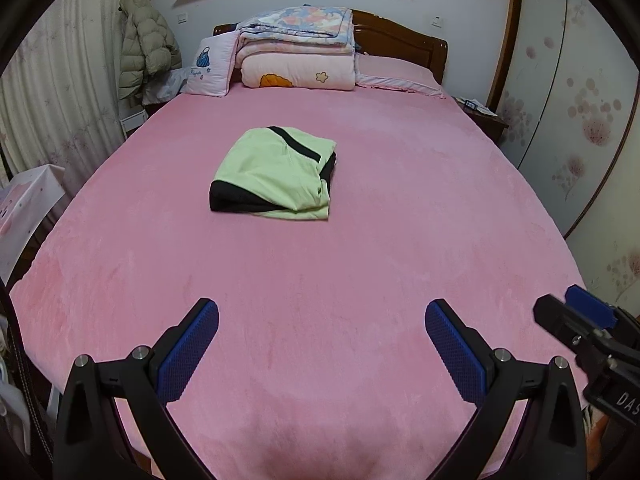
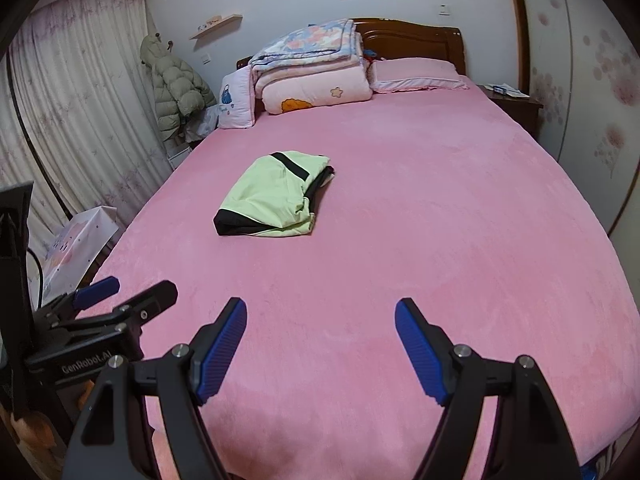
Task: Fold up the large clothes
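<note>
A light green garment with black trim [image 1: 276, 172] lies folded in a compact bundle on the middle of the pink bed [image 1: 320, 280]; it also shows in the right wrist view [image 2: 276, 196]. My left gripper [image 1: 322, 312] is open and empty, held above the bed's near end, well short of the garment. My right gripper [image 2: 320, 312] is open and empty too, beside the left one. The right gripper's tip shows at the left wrist view's right edge [image 1: 576, 312], and the left gripper shows at the right wrist view's left edge [image 2: 124, 296].
Folded quilts [image 1: 296, 48] and pillows [image 1: 396, 72] are stacked at the headboard. A puffer jacket [image 1: 146, 48] hangs at the left by the curtain. A white bag [image 2: 80, 240] stands left of the bed. A nightstand [image 2: 516, 100] and wardrobe doors are on the right.
</note>
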A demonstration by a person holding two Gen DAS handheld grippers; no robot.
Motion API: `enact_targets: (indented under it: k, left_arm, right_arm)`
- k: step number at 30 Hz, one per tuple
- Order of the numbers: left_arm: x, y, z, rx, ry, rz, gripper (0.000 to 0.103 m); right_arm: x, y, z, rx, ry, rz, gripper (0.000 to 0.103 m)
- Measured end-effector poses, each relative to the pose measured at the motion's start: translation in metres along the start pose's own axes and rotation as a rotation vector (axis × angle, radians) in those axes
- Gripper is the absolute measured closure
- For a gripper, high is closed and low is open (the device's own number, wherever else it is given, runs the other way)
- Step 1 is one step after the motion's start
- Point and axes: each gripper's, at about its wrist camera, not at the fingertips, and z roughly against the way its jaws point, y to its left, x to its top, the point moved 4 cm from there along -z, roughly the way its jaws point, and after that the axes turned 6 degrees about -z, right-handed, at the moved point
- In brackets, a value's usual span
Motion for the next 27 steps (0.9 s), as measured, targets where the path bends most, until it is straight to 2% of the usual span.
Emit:
enact_targets:
  k: [7, 11, 16, 27]
  left_arm:
    - [-0.023, -0.014, 0.003, -0.029, 0.029, 0.010, 0.000]
    - [-0.040, -0.024, 0.009, -0.027, 0.033, -0.015, 0.000]
    - [-0.055, -0.030, 0.010, -0.024, 0.042, -0.022, 0.000]
    - [-0.061, -0.040, 0.013, 0.003, 0.032, -0.054, 0.001]
  right_arm:
    - [-0.023, -0.018, 0.012, -0.015, 0.019, -0.056, 0.026]
    - [-0.038, -0.024, 0.016, -0.070, 0.007, -0.049, 0.026]
    - [-0.051, -0.027, 0.023, -0.094, -0.005, -0.044, 0.026]
    - [-0.064, -0.022, 0.027, -0.139, -0.029, 0.017, 0.026]
